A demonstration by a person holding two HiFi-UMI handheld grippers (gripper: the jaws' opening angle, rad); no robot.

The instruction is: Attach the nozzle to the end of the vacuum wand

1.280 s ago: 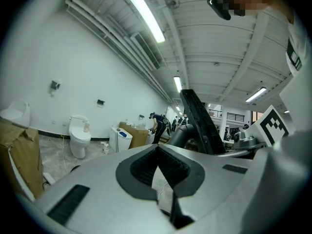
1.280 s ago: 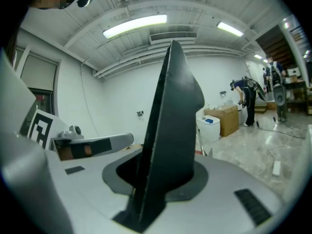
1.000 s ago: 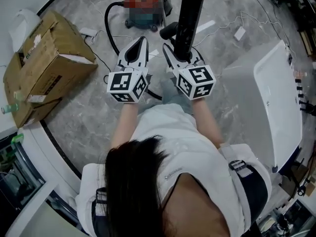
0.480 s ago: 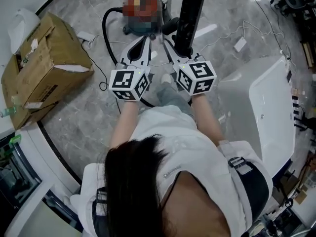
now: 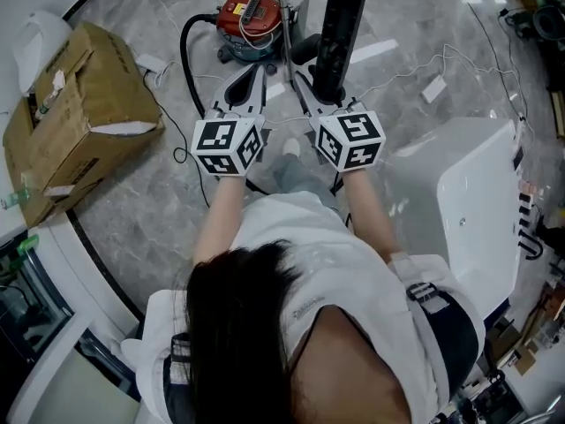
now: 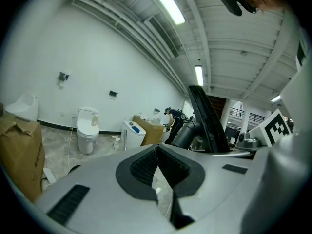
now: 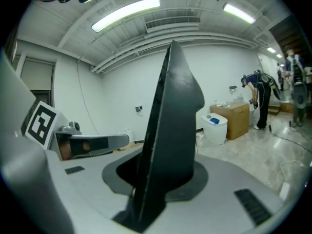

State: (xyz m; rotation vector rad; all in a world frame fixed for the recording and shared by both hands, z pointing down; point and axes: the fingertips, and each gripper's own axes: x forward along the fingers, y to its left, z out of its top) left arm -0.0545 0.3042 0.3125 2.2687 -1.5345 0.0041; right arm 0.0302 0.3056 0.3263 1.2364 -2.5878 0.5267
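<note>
The right gripper (image 5: 325, 91) is clamped on the black nozzle (image 5: 339, 34). The nozzle stands up out of the jaws, and its bottom end is hidden inside them. In the right gripper view it fills the middle and blocks much of the room behind it. The left gripper (image 5: 254, 73) has its jaws pressed together with nothing in them. The thin wand (image 5: 282, 16) rises between the two grippers. Its top is cut off by the edge of the head view, and its lower end is hard to see behind the grippers. The red vacuum cleaner (image 5: 250, 18) sits on the floor (image 5: 150, 210) just past them, with its black hose (image 5: 188, 60) curling near the left gripper. The person's head and body hide the floor below the arms. A torn cardboard box (image 5: 84, 95) lies off to the left, and a big white thing (image 5: 477, 201) sits close by the right arm. Bare floor lies open between them.
</note>
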